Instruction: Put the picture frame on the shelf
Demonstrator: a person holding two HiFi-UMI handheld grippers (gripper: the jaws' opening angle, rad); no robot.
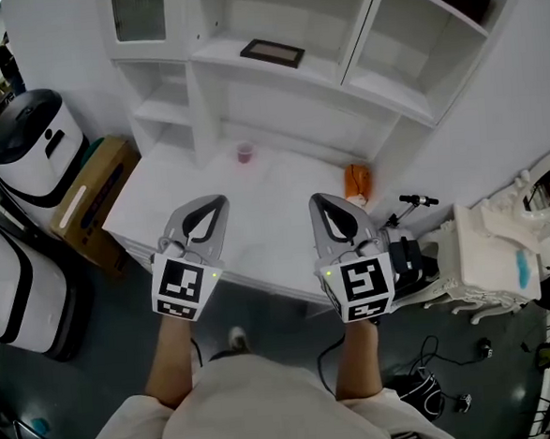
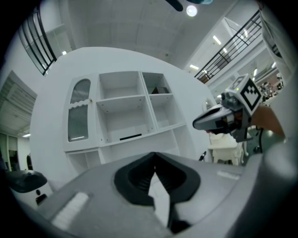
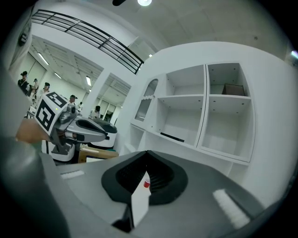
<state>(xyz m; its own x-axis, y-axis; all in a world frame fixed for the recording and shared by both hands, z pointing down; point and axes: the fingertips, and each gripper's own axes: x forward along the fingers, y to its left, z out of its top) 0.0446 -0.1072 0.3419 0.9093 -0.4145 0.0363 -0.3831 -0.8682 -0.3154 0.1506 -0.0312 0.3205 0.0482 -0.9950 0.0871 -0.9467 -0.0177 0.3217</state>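
White shelf unit point(image 1: 209, 54): reference landmark; it stands at the back of the counter point(image 1: 256, 220).
Picture frame point(image 1: 272, 53): lies flat on the unit's middle shelf, in the wide central compartment. Neither gripper touches it.
Left gripper point(image 1: 219, 202): jaws together with nothing between them. It is held level over the counter, well in front of the unit.
Right gripper point(image 1: 316, 200): jaws together and empty, also in front of the unit and beside the left gripper.
Step in hand: judged complete, as the frame rests on the shelf and both grippers are clear of it.
Next move: probably none. To stand the frame upright, the jaws would have to open before reaching into the unit.
Head view adds: the frame's top face, plus a small pink cup point(image 1: 244, 153) and an orange item point(image 1: 358, 180) on the counter at the unit's foot.
Gripper views add: the frame seen edge-on as a thin dark strip, and a direct view of the closed jaws.
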